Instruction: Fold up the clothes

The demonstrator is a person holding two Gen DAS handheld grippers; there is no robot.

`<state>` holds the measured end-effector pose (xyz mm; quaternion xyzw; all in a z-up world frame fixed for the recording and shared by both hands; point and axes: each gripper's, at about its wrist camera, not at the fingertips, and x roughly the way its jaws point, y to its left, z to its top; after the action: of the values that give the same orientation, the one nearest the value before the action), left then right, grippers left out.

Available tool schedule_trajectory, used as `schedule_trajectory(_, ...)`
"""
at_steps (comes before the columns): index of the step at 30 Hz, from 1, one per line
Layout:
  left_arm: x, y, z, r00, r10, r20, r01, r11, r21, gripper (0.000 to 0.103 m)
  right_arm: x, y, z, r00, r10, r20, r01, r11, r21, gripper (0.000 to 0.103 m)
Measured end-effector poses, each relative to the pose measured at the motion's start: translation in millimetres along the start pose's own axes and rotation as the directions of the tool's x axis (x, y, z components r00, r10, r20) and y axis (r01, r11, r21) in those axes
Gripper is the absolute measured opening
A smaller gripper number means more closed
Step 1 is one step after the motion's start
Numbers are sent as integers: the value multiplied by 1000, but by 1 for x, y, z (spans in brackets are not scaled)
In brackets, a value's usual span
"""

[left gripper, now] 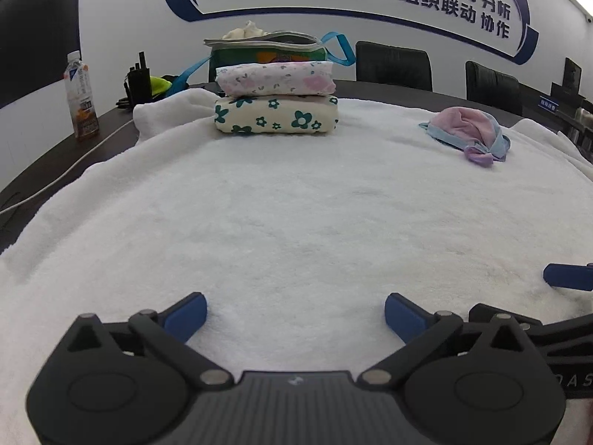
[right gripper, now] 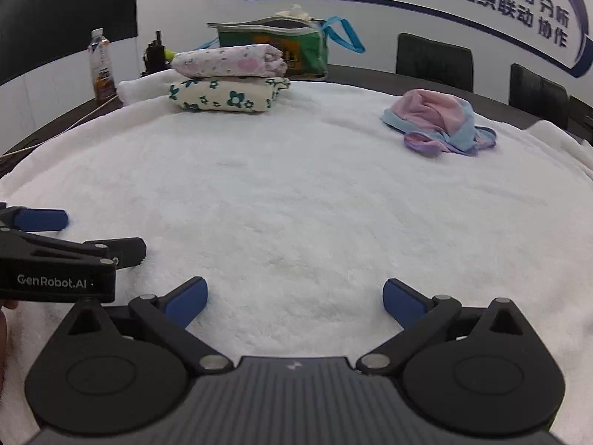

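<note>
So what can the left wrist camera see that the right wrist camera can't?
Left wrist only: the left gripper head-on, open jaws over bare towel, and a small blue desk sign far right.

Right wrist only: the right gripper head-on, equally open, and the GenRobot.AI lettering on the other gripper's side.

Both: the white towel, two folded floral garments stacked, an unfolded pink and blue garment, a green bag and a drink bottle.
</note>
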<state>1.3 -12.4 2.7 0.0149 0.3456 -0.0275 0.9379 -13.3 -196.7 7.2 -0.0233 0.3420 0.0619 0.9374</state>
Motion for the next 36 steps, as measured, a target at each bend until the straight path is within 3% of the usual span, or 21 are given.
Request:
schedule_trajectory(5, 0, 1, 0, 1000, -3, -1, 3, 1000, 5, 103, 1, -2, 0, 1000, -1, 2, 1, 1000, 19, 103)
schedule_trajectory(11, 0, 0, 0, 1000, -18, 0, 18, 1000, 13, 103, -3, -16, -1, 999, 11, 39, -17, 990, 143, 102)
schedule_trajectory(19, 1, 0, 0, 1000, -18, 0, 18, 1000, 8, 103, 0, -4, -2, 999, -41, 5, 40, 997, 66, 102)
schedule_trajectory(36, 1, 1, 0, 1000, -18, -2, 18, 1000, 15, 103, 0, -4, -2, 999, -41, 3, 41, 997, 59, 102)
